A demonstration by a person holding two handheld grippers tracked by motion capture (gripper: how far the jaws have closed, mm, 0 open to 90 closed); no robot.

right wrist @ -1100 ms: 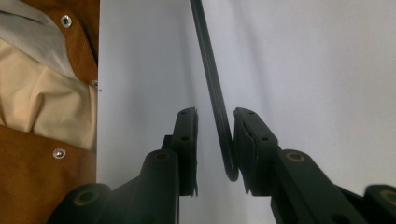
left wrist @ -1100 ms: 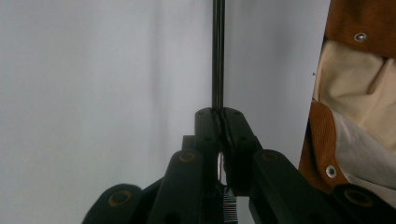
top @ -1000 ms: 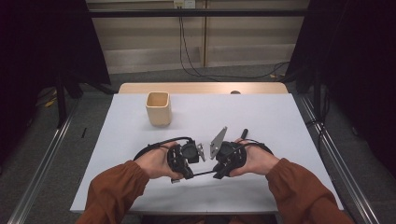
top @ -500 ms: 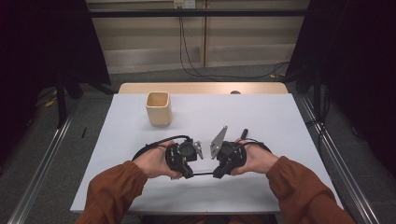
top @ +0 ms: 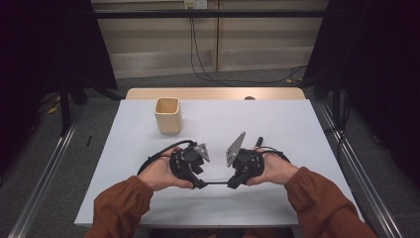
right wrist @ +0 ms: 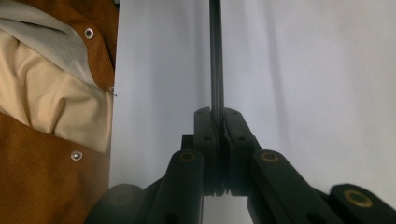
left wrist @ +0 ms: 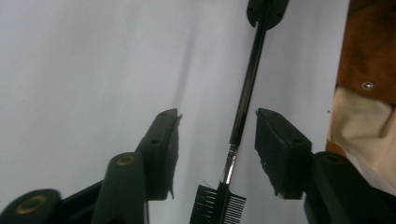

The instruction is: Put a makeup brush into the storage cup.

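A thin black brush with a small comb head is held level just above the white table, spanning the gap between my two grippers. My left gripper is open; its jaws have just been opening, and the brush's comb end runs between them without touching either pad. My right gripper is shut on the other end of the handle, and it also appears at the top of the left gripper view. In the high view the left gripper and right gripper face each other near the front edge.
A beige square cup stands upright at the back left of the table. A short dark object lies behind the right hand. The person's brown jacket and cream shirt are close behind the grippers.
Both hands stay almost where they were, the left one shifting only slightly. The jaws are too small in the high view to compare.
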